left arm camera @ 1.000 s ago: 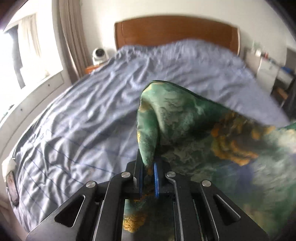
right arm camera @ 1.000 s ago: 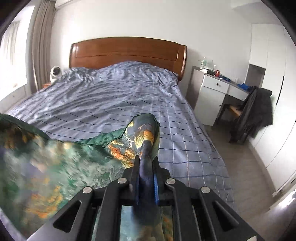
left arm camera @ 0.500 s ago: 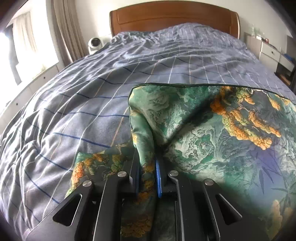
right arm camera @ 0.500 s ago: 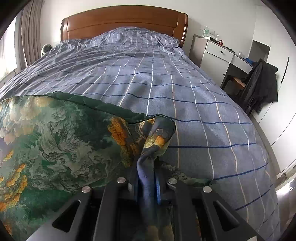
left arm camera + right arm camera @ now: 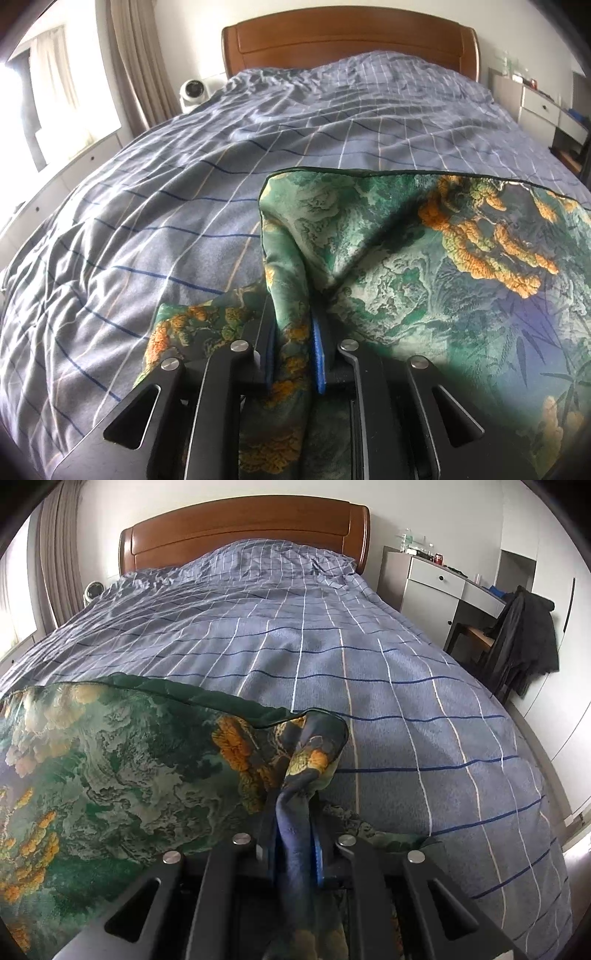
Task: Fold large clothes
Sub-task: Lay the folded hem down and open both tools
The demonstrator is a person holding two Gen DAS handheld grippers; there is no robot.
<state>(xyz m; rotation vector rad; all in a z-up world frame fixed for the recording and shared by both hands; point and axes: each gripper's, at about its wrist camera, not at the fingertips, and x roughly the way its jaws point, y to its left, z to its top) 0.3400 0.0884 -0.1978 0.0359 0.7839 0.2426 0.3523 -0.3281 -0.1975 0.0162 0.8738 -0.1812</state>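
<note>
A large green garment [image 5: 424,258] with orange and blue landscape print lies spread over the near end of the bed. My left gripper [image 5: 293,332] is shut on its left corner, the cloth bunched between the blue pads. My right gripper [image 5: 293,823] is shut on the garment's [image 5: 110,768] right corner, a bluish fold rising between the pads. The cloth stretches between the two grippers with a dark hem along its far edge. A lower layer of the same cloth [image 5: 192,328] shows under the left gripper.
The bed [image 5: 332,635] has a wrinkled blue checked cover and a brown wooden headboard [image 5: 240,528]. A white round device [image 5: 194,90] sits left of the bed by curtains. A grey-white desk [image 5: 439,587] and a dark jacket on a chair [image 5: 524,638] stand right.
Both grippers have come down and forward with the garment, laying it onto the bed. The cloth, billowing a second ago, now lies flatter and spread between them.
</note>
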